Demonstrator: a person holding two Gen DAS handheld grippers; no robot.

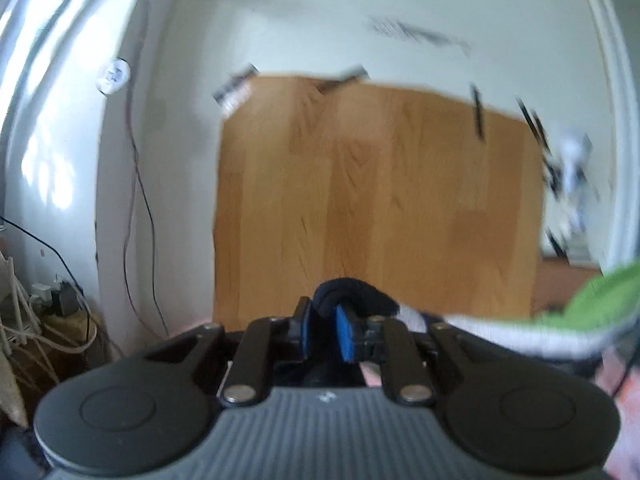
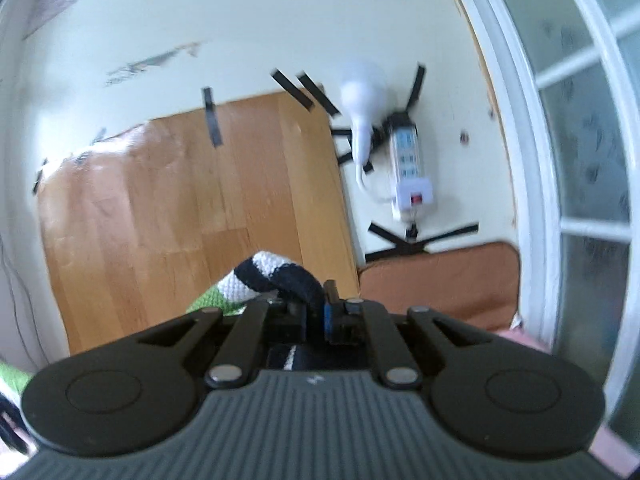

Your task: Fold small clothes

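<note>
**Both grippers clamp the knitted garment, held up in front of a taped wooden panel**

The left gripper point(image 1: 323, 326) has its fingers closed on a dark navy fold of the knitted garment point(image 1: 352, 294), which bulges up just above and beyond the blue pads point(image 1: 345, 332). From that grip the cloth runs off to the right of the fingers, turning white and then green toward the frame edge.

The right gripper point(image 2: 318, 314) likewise pinches the garment point(image 2: 276, 272): its fingers are shut on a navy edge, and the knit arches up and away to the left of them, showing navy and white bands, with green lower down.

Beyond both sets of fingers stands a wooden panel point(image 1: 376, 200), fixed to a pale wall point(image 1: 320, 20) with strips of black tape point(image 2: 212, 118). To the right of the right fingers, a white power strip point(image 2: 408, 168) and a white bulb-shaped object point(image 2: 364, 92) are taped to the wall, and a brown cushion point(image 2: 440, 284) lies lower down beside a white-framed glass door point(image 2: 580, 160). Left of the left fingers, thin cables point(image 1: 136, 184) hang down the wall.
</note>
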